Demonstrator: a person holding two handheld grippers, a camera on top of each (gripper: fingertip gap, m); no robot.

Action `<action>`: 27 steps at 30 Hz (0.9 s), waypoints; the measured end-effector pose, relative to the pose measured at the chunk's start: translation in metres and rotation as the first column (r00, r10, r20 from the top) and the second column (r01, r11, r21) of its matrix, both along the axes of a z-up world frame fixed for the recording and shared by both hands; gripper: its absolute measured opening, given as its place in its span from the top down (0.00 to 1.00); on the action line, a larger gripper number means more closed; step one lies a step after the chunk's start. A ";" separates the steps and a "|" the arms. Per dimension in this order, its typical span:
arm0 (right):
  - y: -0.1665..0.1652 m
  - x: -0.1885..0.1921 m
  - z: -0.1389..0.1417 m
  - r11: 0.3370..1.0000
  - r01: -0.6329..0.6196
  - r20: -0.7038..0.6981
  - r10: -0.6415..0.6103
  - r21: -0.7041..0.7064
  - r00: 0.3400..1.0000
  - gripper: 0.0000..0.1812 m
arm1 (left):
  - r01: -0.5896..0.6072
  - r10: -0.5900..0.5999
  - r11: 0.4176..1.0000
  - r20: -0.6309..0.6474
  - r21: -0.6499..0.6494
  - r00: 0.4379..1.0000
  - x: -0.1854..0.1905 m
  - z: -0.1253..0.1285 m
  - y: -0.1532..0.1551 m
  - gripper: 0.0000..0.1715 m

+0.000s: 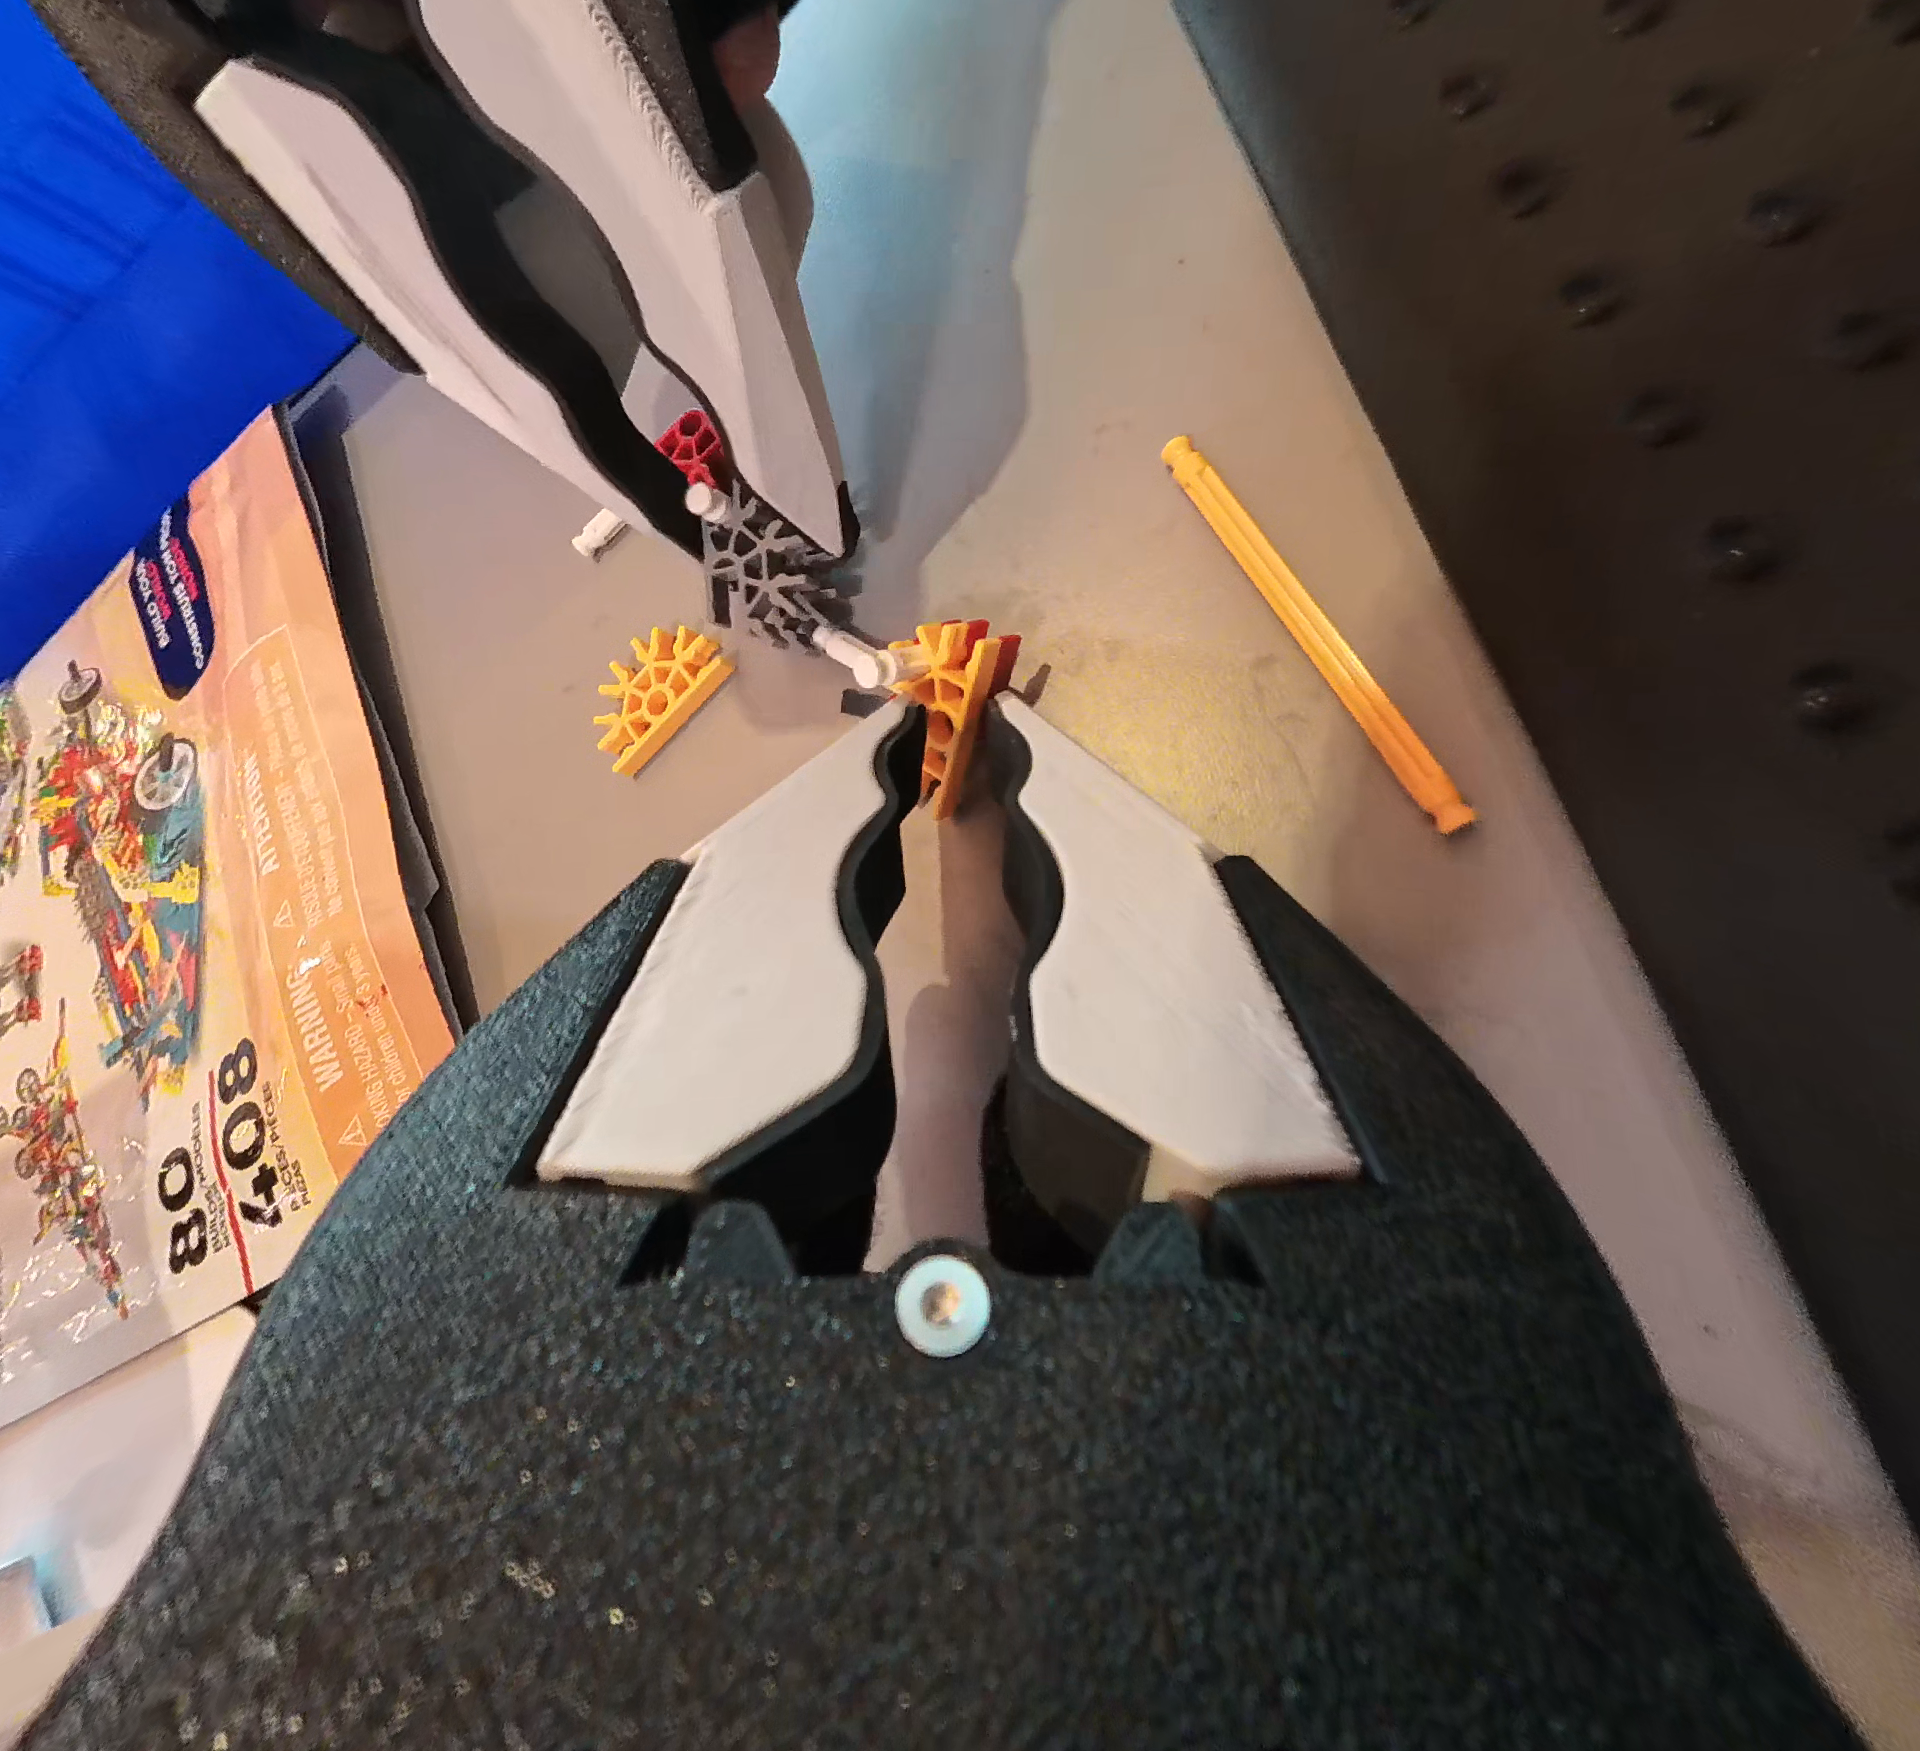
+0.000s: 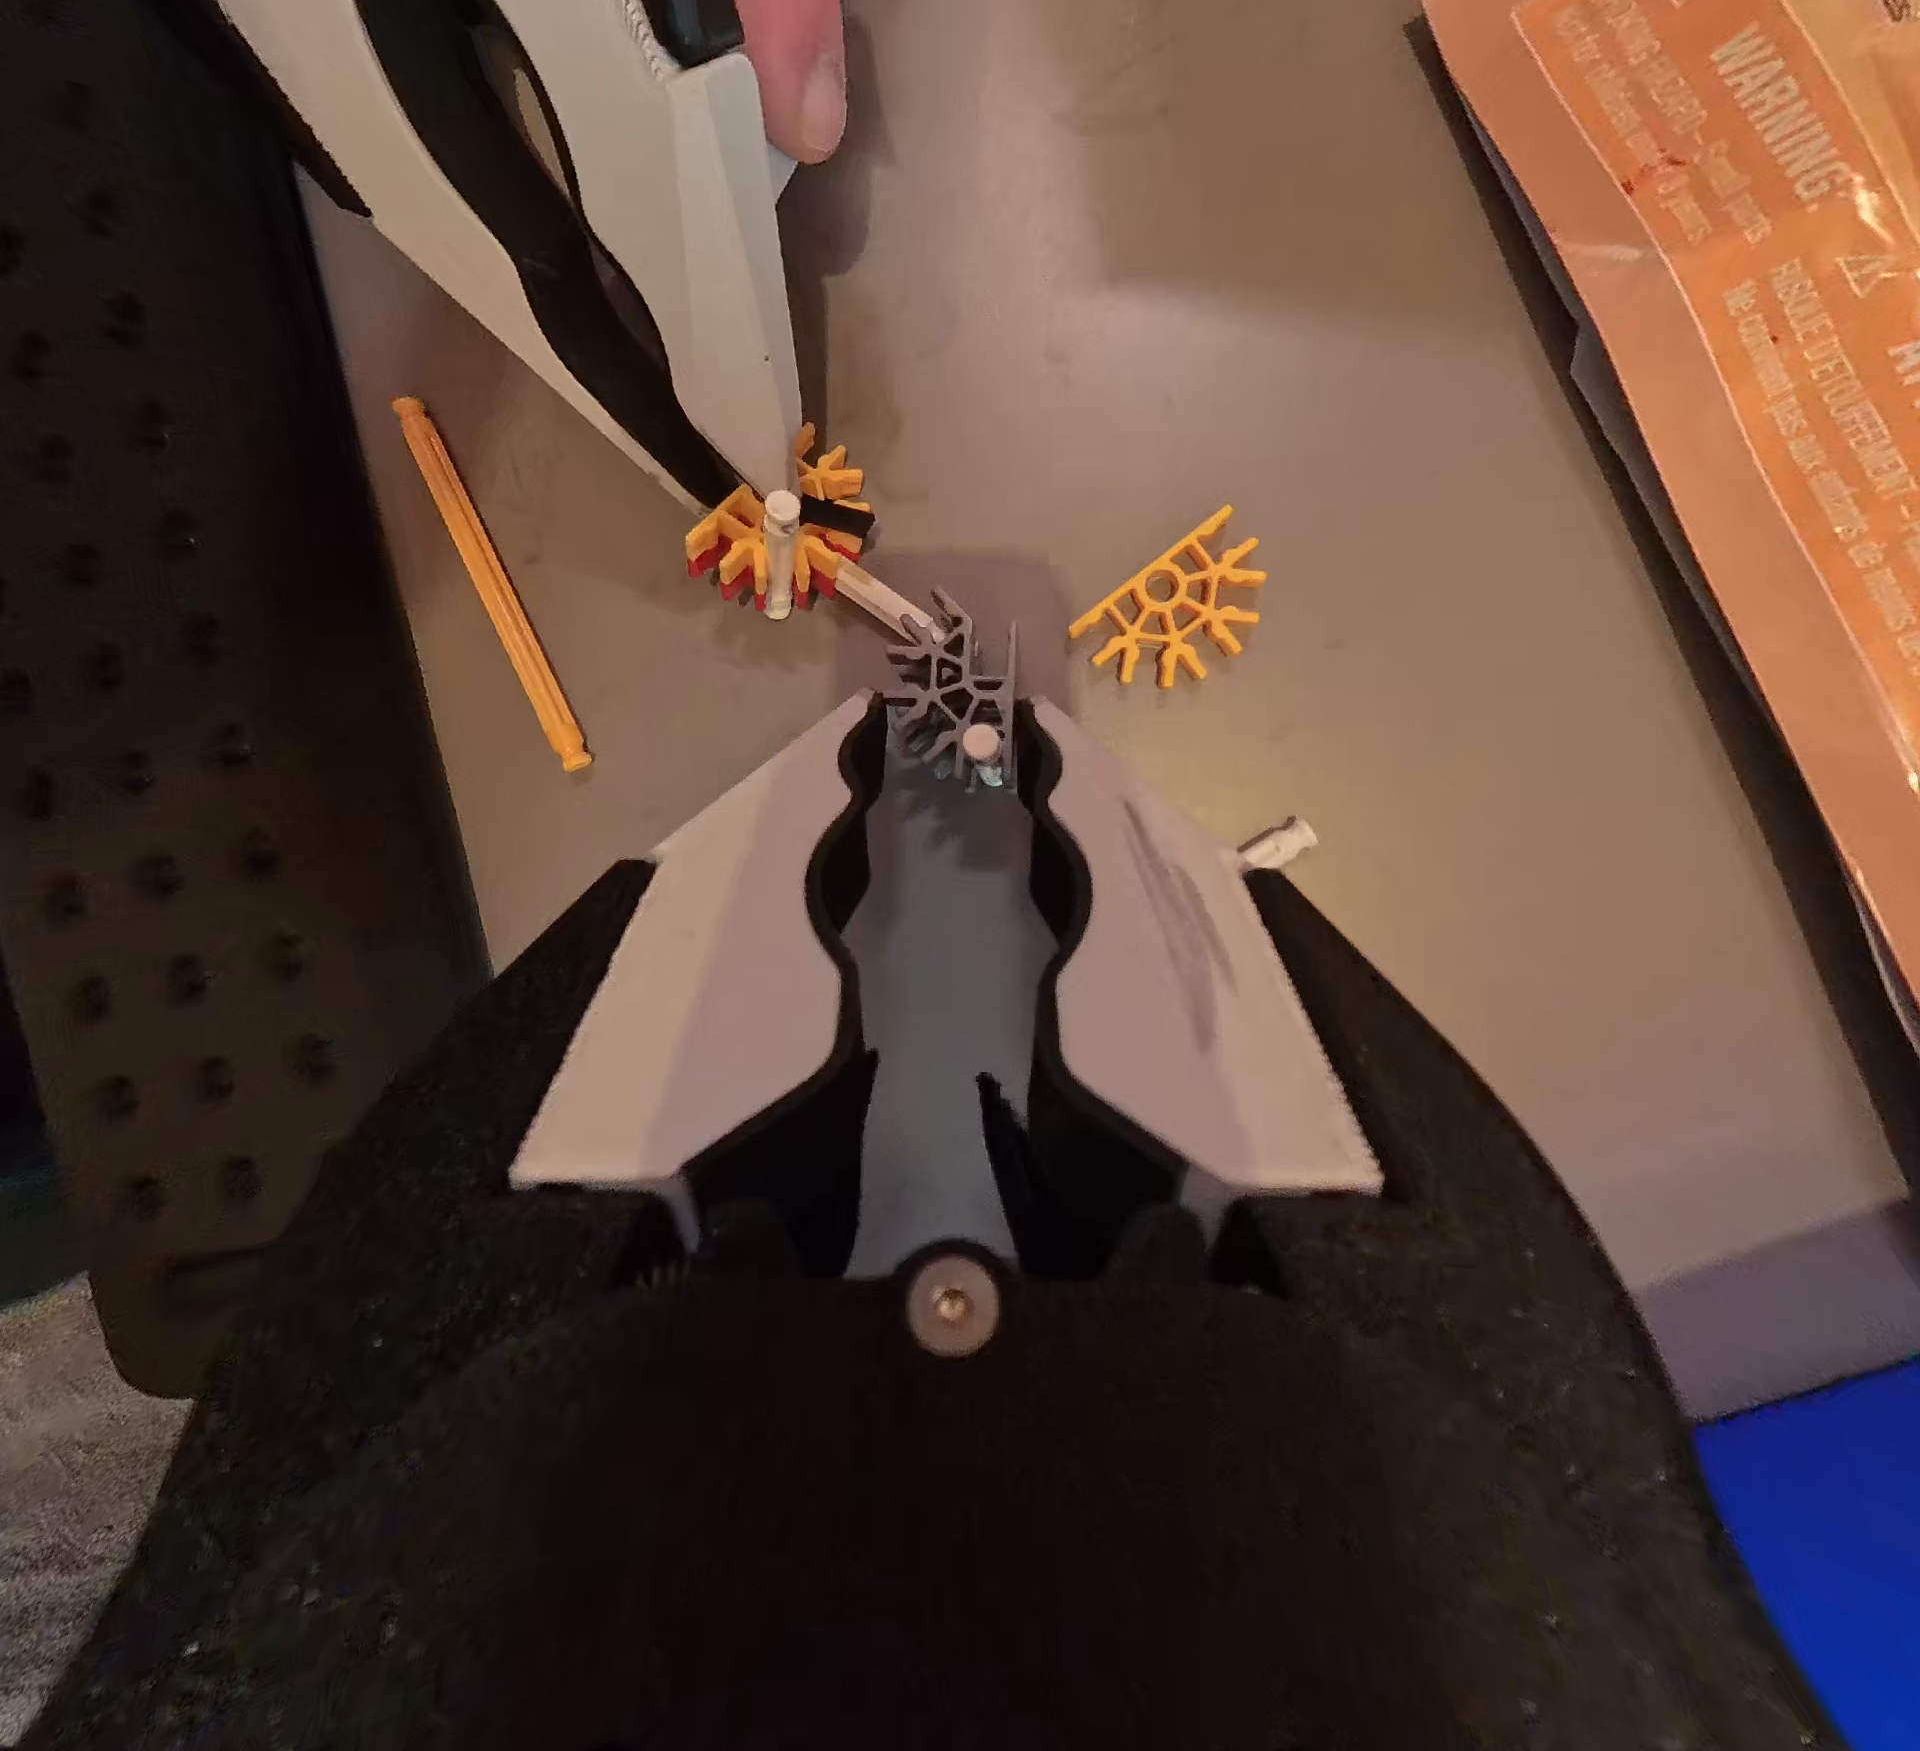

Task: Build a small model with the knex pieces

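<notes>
A: Left gripper (image 1: 951, 714), white fingers with black pads, is clamped on a yellow-and-red plastic connector cluster (image 1: 951, 699), held edge-on just above the grey tabletop (image 1: 1091, 267). A second white rod stands through that cluster.

B: Right gripper (image 2: 951, 725) likewise closed, pinching a dark grey snowflake-shaped plastic connector (image 2: 951, 678). A stubby white rod end (image 2: 980, 743) sits in it between the pads.

A: Link between the two pieces: a short white plastic rod (image 1: 857, 657) runs from the grey connector into the yellow-and-red cluster. Both grippers meet tip to tip over the table's middle.

B: Loose parts. A flat yellow half-circle connector (image 2: 1169, 600) lies just beside the grey piece. A long yellow plastic rod (image 2: 488, 584) lies well apart, near the black perforated chair back (image 2: 156, 662). A small white rod (image 2: 1280, 841) lies by my right finger.

A: Printed orange-toned toy-kit packaging (image 1: 208, 870) lies flat at the table edge, with a blue surface (image 1: 125, 351) beyond it. A bare fingertip (image 2: 795, 39) rests along the left gripper's finger.
</notes>
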State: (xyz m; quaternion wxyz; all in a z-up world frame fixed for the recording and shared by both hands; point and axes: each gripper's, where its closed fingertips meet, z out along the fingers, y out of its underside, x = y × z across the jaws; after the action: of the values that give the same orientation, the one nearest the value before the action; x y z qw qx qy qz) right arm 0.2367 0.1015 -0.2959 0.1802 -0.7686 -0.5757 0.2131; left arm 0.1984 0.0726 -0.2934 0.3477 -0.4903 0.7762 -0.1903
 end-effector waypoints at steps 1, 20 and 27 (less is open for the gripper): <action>0.000 0.000 0.000 1.000 -0.013 0.011 0.013 0.006 1.000 0.87 | 0.003 -0.003 1.000 0.002 -0.002 1.000 0.000 0.000 0.000 0.94; -0.001 0.002 -0.004 0.984 -0.162 0.234 0.142 0.073 0.962 0.83 | 0.019 -0.019 0.999 0.011 0.035 1.000 0.000 0.000 0.001 0.94; 0.000 0.001 0.013 0.989 -0.107 0.121 0.094 0.100 0.988 0.78 | 0.011 -0.012 0.999 0.014 0.043 1.000 0.001 -0.001 0.003 0.94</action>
State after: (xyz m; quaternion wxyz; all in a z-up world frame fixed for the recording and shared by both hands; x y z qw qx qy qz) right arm 0.2373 0.1018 -0.2833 0.1759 -0.7389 -0.6338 0.1459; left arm 0.1991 0.0760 -0.2939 0.3623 -0.4770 0.7804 -0.1791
